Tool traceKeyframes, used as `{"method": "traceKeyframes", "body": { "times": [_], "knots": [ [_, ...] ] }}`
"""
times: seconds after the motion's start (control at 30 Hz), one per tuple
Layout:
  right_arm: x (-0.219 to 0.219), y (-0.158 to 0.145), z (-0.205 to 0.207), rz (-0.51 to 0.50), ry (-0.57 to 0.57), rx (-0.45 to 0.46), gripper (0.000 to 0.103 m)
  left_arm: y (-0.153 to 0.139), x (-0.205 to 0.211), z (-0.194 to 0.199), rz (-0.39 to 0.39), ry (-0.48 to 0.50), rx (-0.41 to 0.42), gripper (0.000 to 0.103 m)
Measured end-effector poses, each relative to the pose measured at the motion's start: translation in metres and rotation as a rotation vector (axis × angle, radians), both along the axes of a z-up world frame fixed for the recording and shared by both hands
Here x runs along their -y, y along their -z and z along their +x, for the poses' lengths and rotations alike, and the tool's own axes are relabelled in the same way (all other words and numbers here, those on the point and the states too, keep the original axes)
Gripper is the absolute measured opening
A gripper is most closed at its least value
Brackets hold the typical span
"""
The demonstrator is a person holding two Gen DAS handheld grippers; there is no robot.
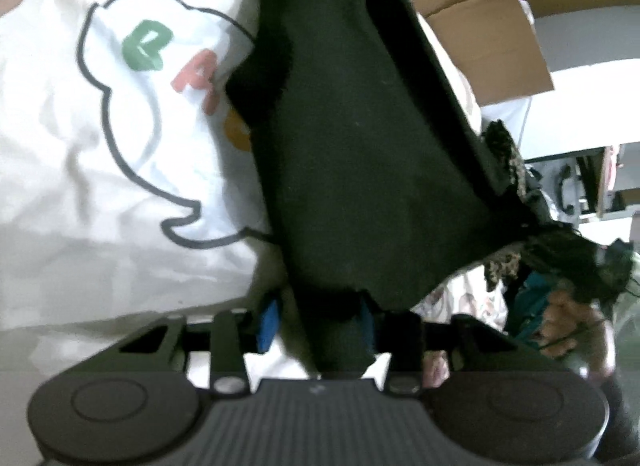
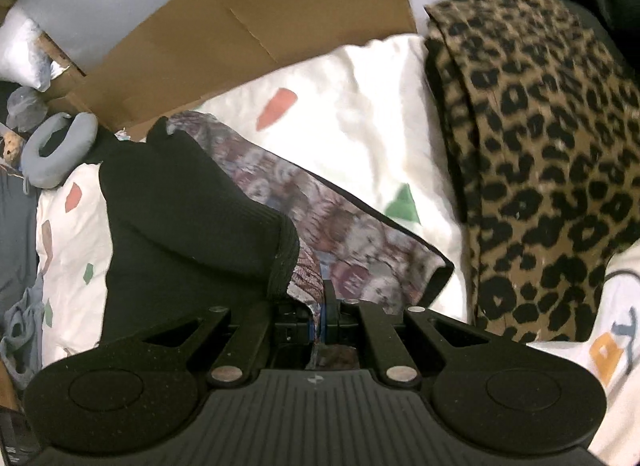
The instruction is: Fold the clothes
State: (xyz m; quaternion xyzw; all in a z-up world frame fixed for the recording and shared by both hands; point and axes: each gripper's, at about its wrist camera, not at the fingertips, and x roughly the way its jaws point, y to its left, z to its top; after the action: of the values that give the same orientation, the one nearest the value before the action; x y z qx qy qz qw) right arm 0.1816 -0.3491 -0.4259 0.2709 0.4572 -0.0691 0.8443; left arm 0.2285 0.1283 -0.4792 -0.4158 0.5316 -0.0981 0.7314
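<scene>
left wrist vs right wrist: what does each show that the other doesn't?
Left wrist only: white shirt with an outlined cartoon print, and the left claw with black fabric draped between its blue pads.
Right wrist only: leopard-print garment, grey neck pillow, and the right claw shut on a patterned garment.
Both: cardboard box.

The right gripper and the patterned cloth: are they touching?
Touching. The right wrist view shows the right gripper shut on the patterned cloth, whose edge runs between the closed pads.
</scene>
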Motion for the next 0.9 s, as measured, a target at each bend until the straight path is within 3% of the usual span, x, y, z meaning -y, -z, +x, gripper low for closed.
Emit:
{"method": "traceKeyframes", "body": {
  "times": [0.13, 0.23, 0.53, 0.6, 0.9],
  "knots": [
    [0.008, 0.027, -0.004, -0.003, 0.007, -0.041, 0.004, 0.006, -0.003, -0.005, -0.042, 0.003, 0.021, 0.022],
    [0.013, 0.031, -0.007, -0.01, -0.004, -0.038, 0.006, 0.011, 0.003, -0.006, -0.06, 0.004, 0.021, 0.016],
    [0.027, 0.02, 0.003, -0.048, -0.008, -0.006, 0.01, 0.006, 0.009, 0.0, -0.072, 0.029, 0.028, 0.004],
    [0.028, 0.022, 0.007, -0.049, -0.016, -0.008, 0.005, 0.003, 0.01, 0.001, -0.058, 0.039, 0.026, 0.002],
    [0.026, -0.007, 0.007, -0.107, -0.055, 0.061, 0.003, -0.026, 0.013, -0.001, -0.047, 0.065, 0.084, 0.001]
  ]
}}
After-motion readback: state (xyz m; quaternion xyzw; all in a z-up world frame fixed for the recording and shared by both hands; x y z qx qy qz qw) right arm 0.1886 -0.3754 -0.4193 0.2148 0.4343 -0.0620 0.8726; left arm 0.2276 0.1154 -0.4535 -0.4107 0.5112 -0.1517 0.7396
